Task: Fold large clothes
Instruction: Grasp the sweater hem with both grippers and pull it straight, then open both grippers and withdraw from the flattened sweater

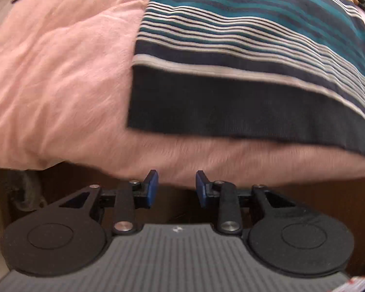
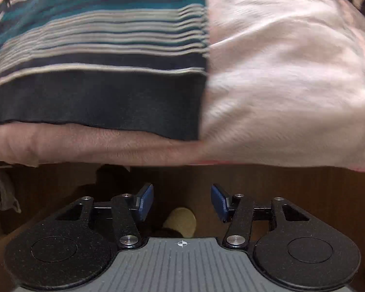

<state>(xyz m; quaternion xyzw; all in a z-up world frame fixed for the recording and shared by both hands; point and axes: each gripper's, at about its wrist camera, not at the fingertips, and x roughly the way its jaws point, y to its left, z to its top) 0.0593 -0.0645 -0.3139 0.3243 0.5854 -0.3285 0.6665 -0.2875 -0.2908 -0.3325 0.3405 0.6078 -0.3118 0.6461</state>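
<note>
Pink fleece covers the bed (image 1: pixel 60 77), a plush blanket that droops over the near edge, and on it lies the striped garment (image 1: pixel 243 56), folded into a flat rectangle with its dark hem band running along that near edge. Above the hem come thin grey-white lines, then broader teal and navy bands (both views are somewhat smeared). In the left view the garment's near left corner sits just in from the bed's edge, with open blanket stretching away to its left. In the right view the garment (image 2: pixel 97 56) ends in a straight right-hand side, beyond which the blanket (image 2: pixel 292 73) looks paler, almost white.

The left tongs (image 1: pixel 176 188) are parted with a moderate gap between the blue pads (image 1: pixel 150 189), holding nothing, their tips just below the overhanging blanket. The right tongs (image 2: pixel 182 203) stand wider apart, also empty, lower against the dark wood of the bed's side. Between their fingers a pale yellowish rounded thing (image 2: pixel 181 221) shows below; what it is cannot be told.
</note>
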